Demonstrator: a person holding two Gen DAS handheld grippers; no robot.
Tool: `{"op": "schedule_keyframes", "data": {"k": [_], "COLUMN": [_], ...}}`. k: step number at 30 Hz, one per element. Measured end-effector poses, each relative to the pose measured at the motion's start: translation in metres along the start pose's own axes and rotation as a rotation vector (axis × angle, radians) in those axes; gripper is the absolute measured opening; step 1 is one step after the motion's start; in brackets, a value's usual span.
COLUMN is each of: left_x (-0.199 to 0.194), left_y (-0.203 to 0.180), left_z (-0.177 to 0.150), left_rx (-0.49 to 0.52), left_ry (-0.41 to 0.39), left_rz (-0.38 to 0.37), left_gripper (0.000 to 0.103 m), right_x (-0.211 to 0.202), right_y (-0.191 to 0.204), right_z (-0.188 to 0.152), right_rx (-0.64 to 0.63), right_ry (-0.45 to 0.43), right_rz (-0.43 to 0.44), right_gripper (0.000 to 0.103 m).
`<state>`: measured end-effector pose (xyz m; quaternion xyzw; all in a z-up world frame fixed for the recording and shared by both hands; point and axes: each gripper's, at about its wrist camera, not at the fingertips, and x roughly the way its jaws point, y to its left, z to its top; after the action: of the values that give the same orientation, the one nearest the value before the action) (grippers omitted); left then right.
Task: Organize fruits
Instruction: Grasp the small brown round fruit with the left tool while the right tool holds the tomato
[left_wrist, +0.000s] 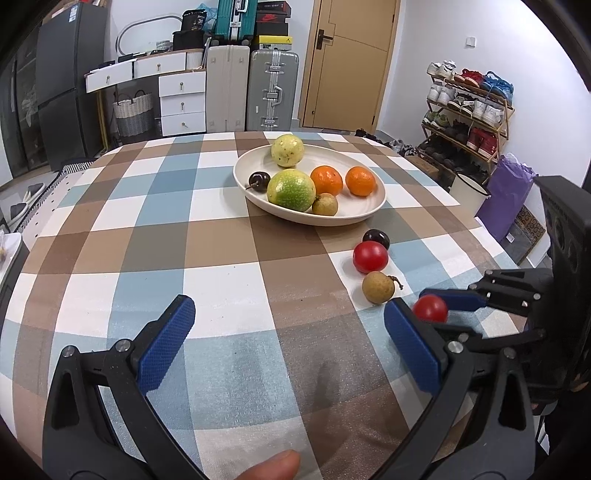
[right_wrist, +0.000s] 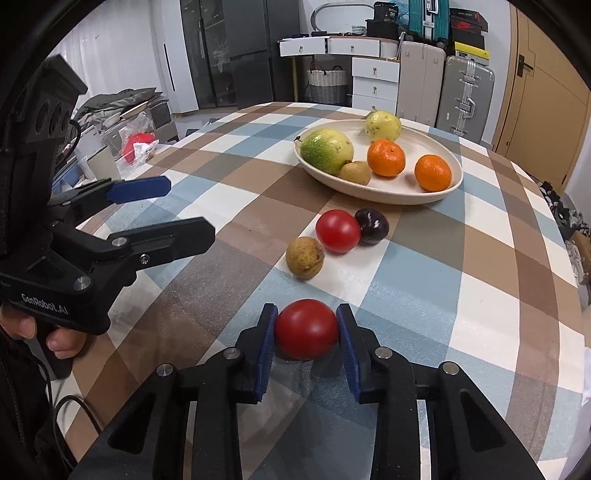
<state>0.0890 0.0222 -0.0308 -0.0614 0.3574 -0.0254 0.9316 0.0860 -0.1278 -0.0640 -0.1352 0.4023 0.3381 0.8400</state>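
My right gripper (right_wrist: 306, 321) is shut on a red tomato (right_wrist: 306, 329) that rests on the checked tablecloth; the tomato also shows in the left wrist view (left_wrist: 429, 308). My left gripper (left_wrist: 288, 314) is open and empty above the cloth, left of the right gripper. A brown longan (right_wrist: 305, 257), a second red tomato (right_wrist: 337, 231) and a dark plum (right_wrist: 371, 226) lie in a row toward the cream plate (right_wrist: 388, 194). The plate holds two green-yellow fruits, two oranges (right_wrist: 386, 157), a longan and, in the left view, a dark cherry (left_wrist: 259, 180).
The table (left_wrist: 229, 243) has a blue, brown and white checked cloth. Behind it stand suitcases (left_wrist: 272, 90), white drawers and a door. A shoe rack (left_wrist: 469, 110) is at the right. Clutter lies left of the table in the right wrist view.
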Motion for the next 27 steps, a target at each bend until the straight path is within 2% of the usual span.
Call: {"op": "schedule_keyframes", "data": {"k": [6, 10, 12, 19, 23, 27], "left_x": [0.004, 0.011, 0.014, 0.031, 0.046, 0.056], "left_y": [-0.003, -0.01, -0.015, -0.037, -0.05, -0.058], "left_z": [0.0, 0.001, 0.001, 0.005, 0.006, 0.009], "left_rx": [0.012, 0.03, 0.04, 0.078, 0.11, 0.112], "left_ry": [0.013, 0.034, 0.046, 0.101, 0.152, 0.177], "left_rz": [-0.013, -0.035, -0.054, -0.123, -0.137, -0.156], "left_gripper": [0.101, 0.096, 0.09, 0.078, 0.061, 0.051], "right_x": [-0.011, -0.016, -0.018, -0.022, -0.023, -0.025], "right_y": [-0.016, -0.027, -0.031, -0.04, -0.044, -0.047], "right_z": [0.004, 0.005, 0.004, 0.002, 0.001, 0.001], "right_rx": [0.036, 0.065, 0.074, 0.088, 0.099, 0.108], "right_ry": [-0.04, -0.056, -0.06, -0.064, -0.07, -0.078], "right_rz": [-0.011, -0.017, -0.019, -0.031, -0.033, -0.034], "right_gripper": [0.033, 0.033, 0.033, 0.033, 0.033, 0.033]}}
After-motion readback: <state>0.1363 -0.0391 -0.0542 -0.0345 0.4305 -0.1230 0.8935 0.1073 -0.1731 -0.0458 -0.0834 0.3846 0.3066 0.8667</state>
